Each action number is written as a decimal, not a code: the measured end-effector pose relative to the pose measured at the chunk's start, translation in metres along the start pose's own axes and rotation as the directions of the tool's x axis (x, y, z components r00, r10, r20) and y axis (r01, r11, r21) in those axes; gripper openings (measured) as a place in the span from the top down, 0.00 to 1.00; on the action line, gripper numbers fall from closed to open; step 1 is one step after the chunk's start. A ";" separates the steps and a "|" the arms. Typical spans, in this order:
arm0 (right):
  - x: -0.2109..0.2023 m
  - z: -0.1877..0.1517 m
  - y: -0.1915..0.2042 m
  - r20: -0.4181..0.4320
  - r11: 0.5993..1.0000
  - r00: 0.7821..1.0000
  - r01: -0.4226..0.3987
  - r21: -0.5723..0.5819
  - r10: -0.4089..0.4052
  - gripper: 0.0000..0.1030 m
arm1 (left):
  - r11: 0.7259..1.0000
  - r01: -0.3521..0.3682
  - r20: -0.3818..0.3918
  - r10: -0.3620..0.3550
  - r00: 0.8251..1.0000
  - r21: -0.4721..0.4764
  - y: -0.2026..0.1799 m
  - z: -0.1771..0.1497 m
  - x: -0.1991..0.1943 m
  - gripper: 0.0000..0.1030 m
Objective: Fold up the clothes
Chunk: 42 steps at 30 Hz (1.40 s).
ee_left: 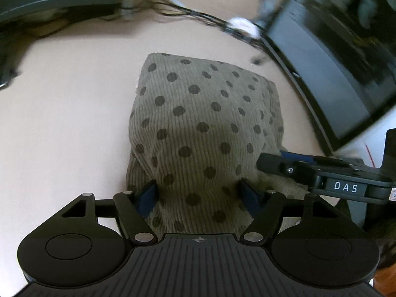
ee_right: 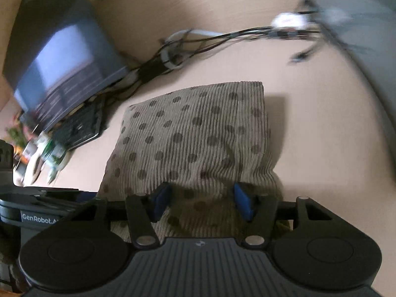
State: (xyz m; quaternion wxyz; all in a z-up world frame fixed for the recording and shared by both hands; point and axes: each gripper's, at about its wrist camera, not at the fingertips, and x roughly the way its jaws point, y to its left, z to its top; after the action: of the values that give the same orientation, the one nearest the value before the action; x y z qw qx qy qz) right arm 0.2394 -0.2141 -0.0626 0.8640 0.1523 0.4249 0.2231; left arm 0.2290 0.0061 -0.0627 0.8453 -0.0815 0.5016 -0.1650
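Both tools are spread wide with cloth bunched between the blue pads: left tool (ee_left: 198, 195) and right tool (ee_right: 201, 201) straddle the near end of the spotted corduroy garment (ee_left: 198, 123), and I can't tell if either pad actually bites. The garment sits folded-ish on the table (ee_left: 69, 113), its near end humped up. My worry: with pads that far apart the near end could slide out and the fold slump, or the far edge drag toward the cables (ee_right: 203, 42) beyond the garment.
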 end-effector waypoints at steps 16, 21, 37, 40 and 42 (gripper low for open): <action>0.136 0.053 0.153 -0.112 0.943 0.986 -0.155 -0.294 0.127 0.37 | 0.963 -0.118 0.100 0.146 0.984 -0.243 0.174 -0.002 -0.072 0.27; 0.116 0.057 0.156 -0.054 0.959 0.997 -0.067 -0.276 0.054 0.34 | 0.989 0.030 0.258 0.008 0.966 -0.142 0.190 0.024 -0.116 0.25; 0.083 0.046 0.178 0.051 0.948 0.998 0.059 -0.312 -0.046 0.07 | 0.995 0.086 0.197 -0.074 0.978 -0.051 0.218 0.105 -0.019 0.21; 0.084 0.034 0.187 0.021 0.933 0.999 0.035 -0.358 -0.030 0.00 | 0.993 0.090 0.204 -0.074 0.976 -0.074 0.220 0.106 -0.021 0.21; 0.092 0.022 0.195 -0.017 0.915 0.999 0.022 -0.403 -0.032 0.00 | 0.989 0.108 0.223 -0.082 0.971 -0.106 0.222 0.104 -0.032 0.21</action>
State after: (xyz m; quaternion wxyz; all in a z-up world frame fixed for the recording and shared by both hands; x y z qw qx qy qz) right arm 0.2571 -0.0019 -0.0230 0.8747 -0.0374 0.3821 0.2956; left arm 0.3492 0.2216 -0.0539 0.8800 -0.1725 0.4103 -0.1657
